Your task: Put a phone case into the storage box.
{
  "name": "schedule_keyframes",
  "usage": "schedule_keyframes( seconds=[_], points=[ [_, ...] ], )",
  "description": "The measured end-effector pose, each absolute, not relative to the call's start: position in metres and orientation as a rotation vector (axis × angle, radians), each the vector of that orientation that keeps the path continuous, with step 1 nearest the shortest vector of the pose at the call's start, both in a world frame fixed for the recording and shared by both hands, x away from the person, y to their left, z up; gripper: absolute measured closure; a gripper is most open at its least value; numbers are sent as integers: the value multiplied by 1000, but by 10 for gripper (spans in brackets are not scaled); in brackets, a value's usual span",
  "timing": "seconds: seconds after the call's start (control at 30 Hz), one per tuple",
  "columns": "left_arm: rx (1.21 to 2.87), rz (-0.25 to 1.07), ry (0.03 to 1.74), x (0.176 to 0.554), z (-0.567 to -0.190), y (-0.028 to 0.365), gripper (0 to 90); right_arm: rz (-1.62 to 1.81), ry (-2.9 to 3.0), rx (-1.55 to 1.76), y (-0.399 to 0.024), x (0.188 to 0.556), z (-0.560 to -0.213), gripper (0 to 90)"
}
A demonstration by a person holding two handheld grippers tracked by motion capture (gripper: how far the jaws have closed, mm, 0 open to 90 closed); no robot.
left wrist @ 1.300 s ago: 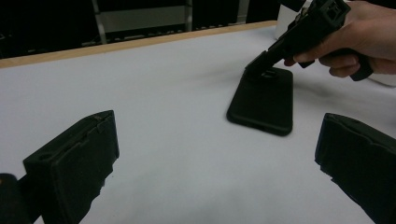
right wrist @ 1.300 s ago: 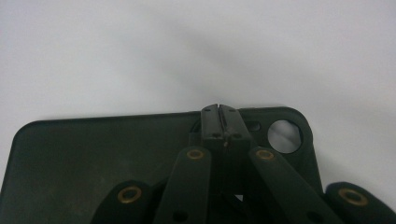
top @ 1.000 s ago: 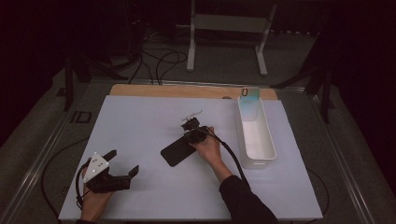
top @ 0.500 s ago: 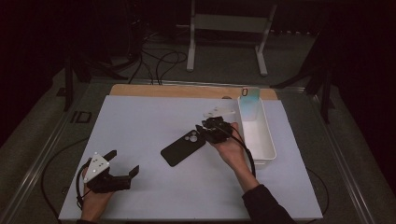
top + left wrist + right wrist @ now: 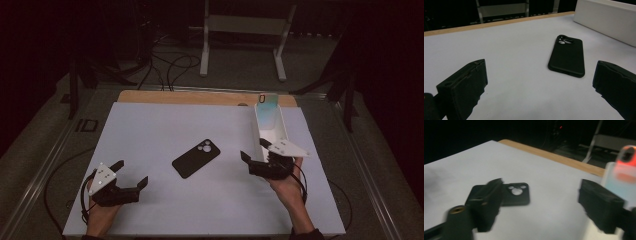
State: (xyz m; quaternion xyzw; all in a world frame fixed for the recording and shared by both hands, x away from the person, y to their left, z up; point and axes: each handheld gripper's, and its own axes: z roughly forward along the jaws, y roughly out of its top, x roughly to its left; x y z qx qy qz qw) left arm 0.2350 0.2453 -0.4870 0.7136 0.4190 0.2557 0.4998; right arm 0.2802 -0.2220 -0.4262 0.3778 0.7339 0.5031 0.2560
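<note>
Upright, phone (image 5: pixel 267 107) (pale) in white bin (image 5: pixel 280 131)

No text, label, brand, number or sign can be read in any of the views.
</note>
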Motion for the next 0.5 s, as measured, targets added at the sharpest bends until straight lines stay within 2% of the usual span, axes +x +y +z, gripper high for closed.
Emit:
schedule_keyframes(
  seconds=[0.27, 0.5],
  points=[
    [1724, 640, 1001, 232, -480, 243, 0, 1417, 1854, 932, -244, 247, -449, 131],
    [1738, 637, 991, 231, -478, 238, 0, 1430, 1802, 971, -254, 241, -457, 134]
  ],
)
